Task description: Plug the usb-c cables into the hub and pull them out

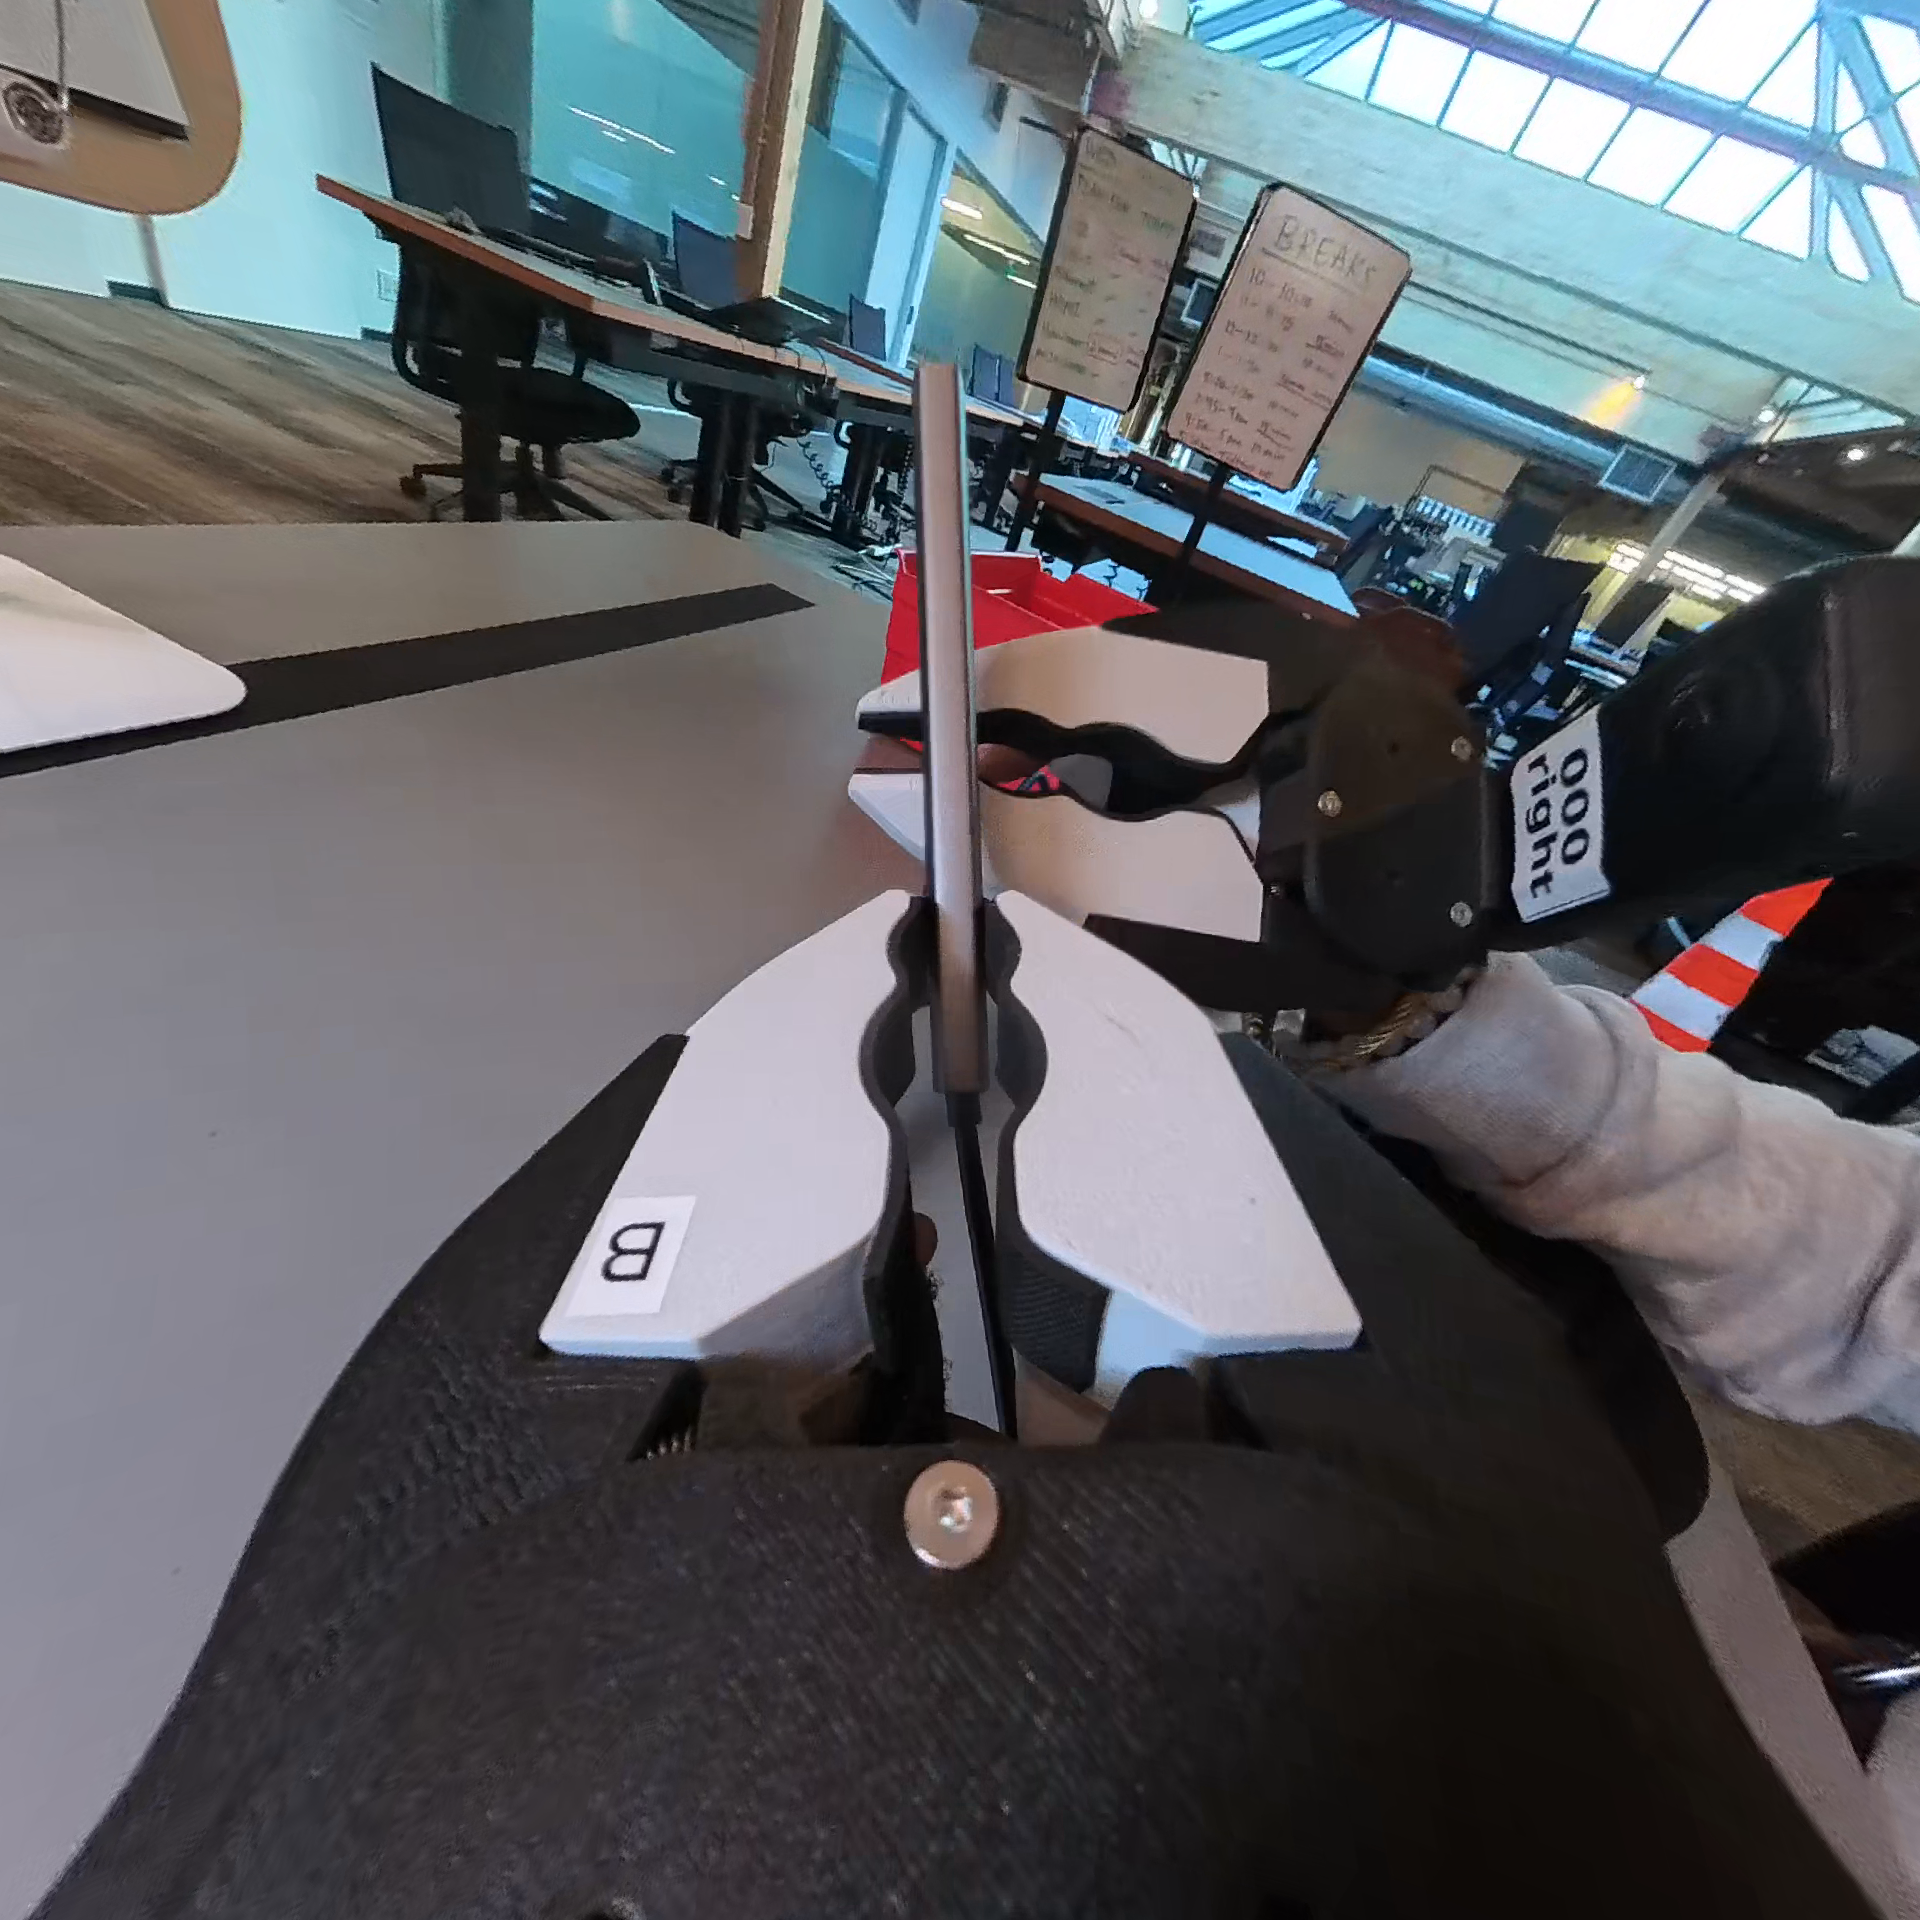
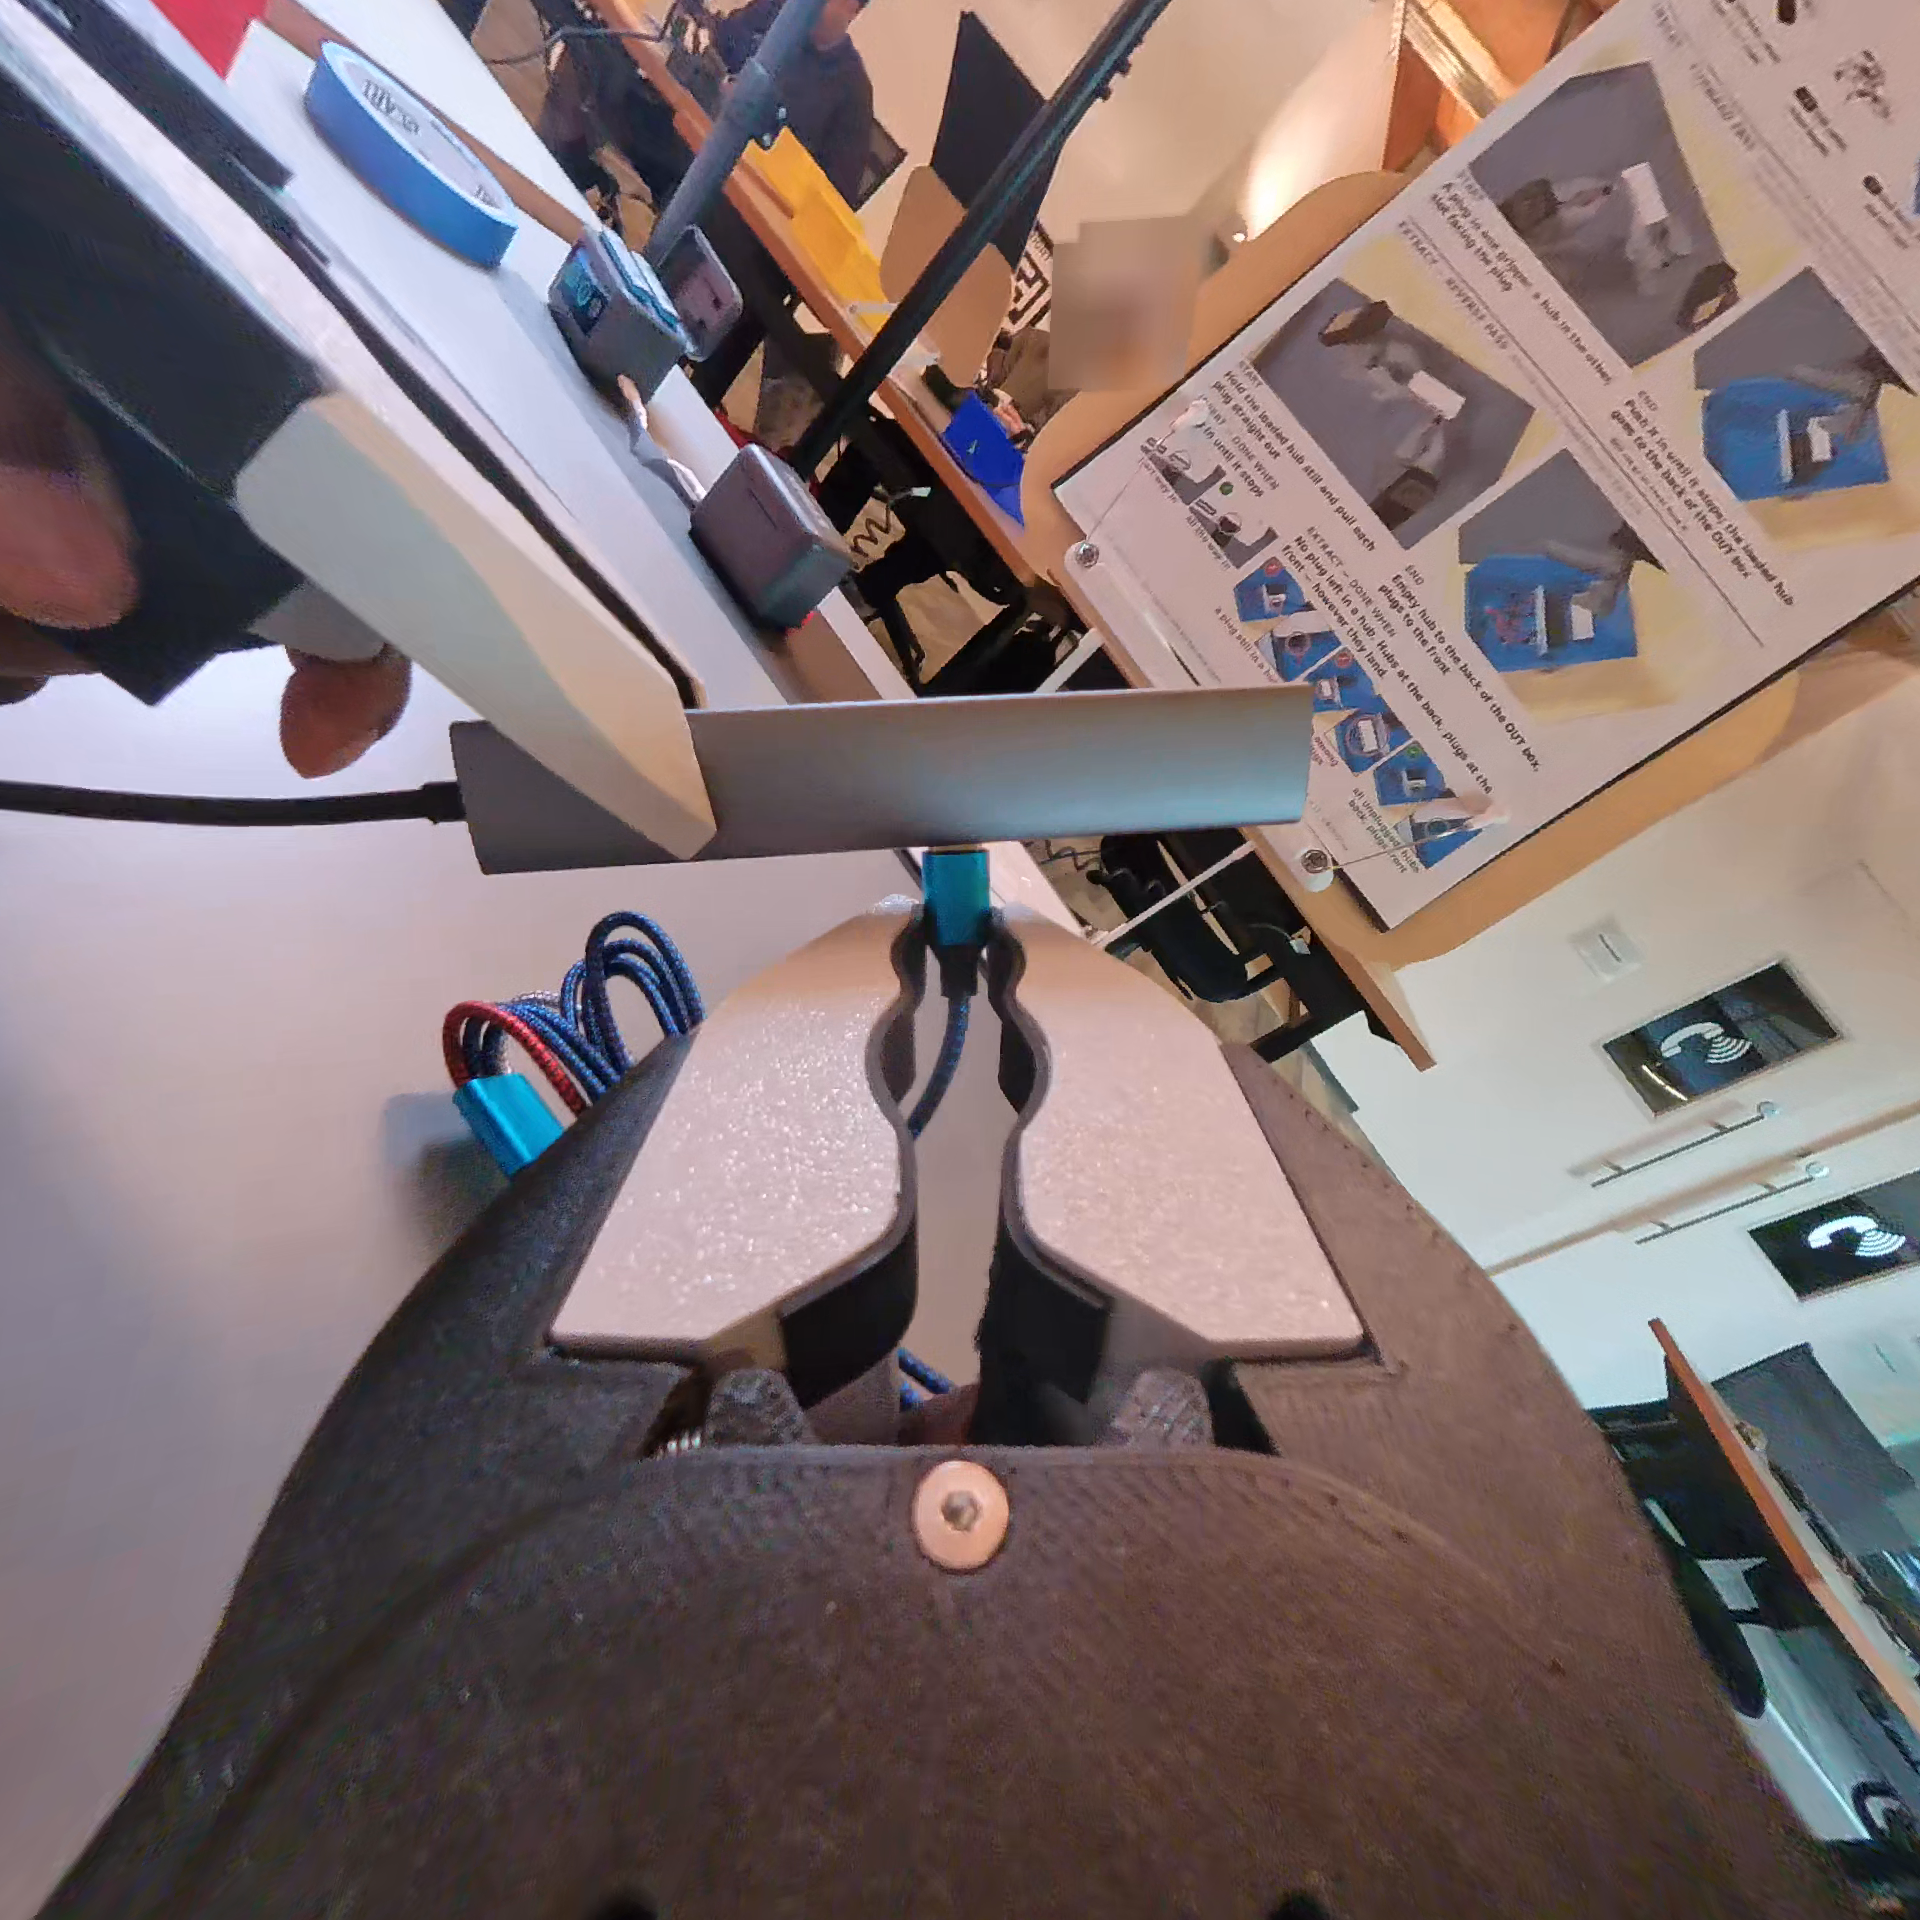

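- Your left gripper point(image 1: 948, 914) is clamped on the hub point(image 1: 948, 665), a slim, stiff metal bar sticking out past the fingertips. Slick, so hold the flat faces.
- Your right gripper point(image 2: 954, 920) pinches the teal plug point(image 2: 954, 899) at its fingertips, nose touching the hub's edge. The braided cable behind is floppy, so grip the shell.

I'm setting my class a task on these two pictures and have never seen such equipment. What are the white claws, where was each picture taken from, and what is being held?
No robot arm: a person holds two hand grippers, each carrying a camera that looks along its white fingers. The left camera shows the left gripper shut on a flat grey hub, with the right gripper reaching in from the side. The right camera shows that gripper shut on a blue plug that meets the hub's edge. Spare braided cables lie on the grey table; blue tape lies farther off.
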